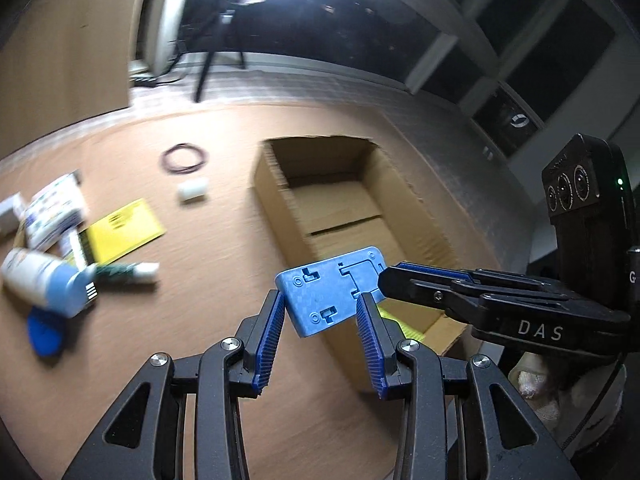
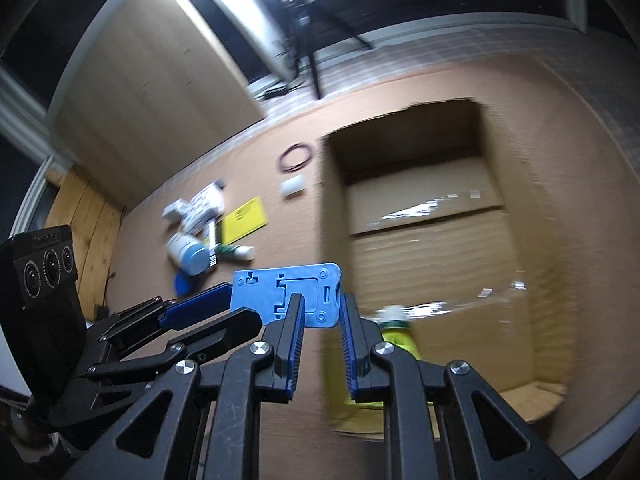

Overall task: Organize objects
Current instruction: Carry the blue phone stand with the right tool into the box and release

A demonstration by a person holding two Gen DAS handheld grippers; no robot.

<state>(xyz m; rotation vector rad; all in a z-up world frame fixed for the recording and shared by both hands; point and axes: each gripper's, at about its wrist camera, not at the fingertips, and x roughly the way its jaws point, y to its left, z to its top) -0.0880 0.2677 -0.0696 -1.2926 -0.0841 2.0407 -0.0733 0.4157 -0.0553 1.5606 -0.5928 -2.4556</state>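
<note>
Blue plastic plate (image 1: 334,292): flat, moulded slots and small round bosses on its face; held in the air over the near-left wall of the cardboard box (image 1: 276,200), tilted.
Left gripper (image 1: 320,316): jaws part-way apart, ribbed blue pads (image 1: 271,340) pressed on two opposite edges of the plate; clamped on it.
Right gripper (image 2: 320,314): jaws set narrower, pads on either side of the plate's other end; whether both pads bite cannot be told, though contact looks firm on the left pad. In the left wrist view, reaches in from the right with one black finger tip against the plate's far corner.
Cardboard box: open-topped, brown, flaps folded flat inside with a seam across the floor; glossy tape glints on the floor in the right wrist view.
Green-yellow bottle (image 2: 396,332): white cap, inside the box at its near end, partly hidden behind the right gripper's fingers.
Table (image 1: 224,220): tan wood-grain surface, box resting on it.
Left of the box: dark wire ring (image 1: 185,158), small white cylinder (image 1: 193,190), yellow card (image 1: 124,230), printed cartons (image 1: 54,210), white and blue tub (image 1: 44,282) on its side, green and white tube (image 1: 128,272), blue disc (image 1: 44,332).
Room: dim, bright lamp overhead beyond the box, tripod legs (image 1: 204,72) behind the table, dark windows to the right of the box.
</note>
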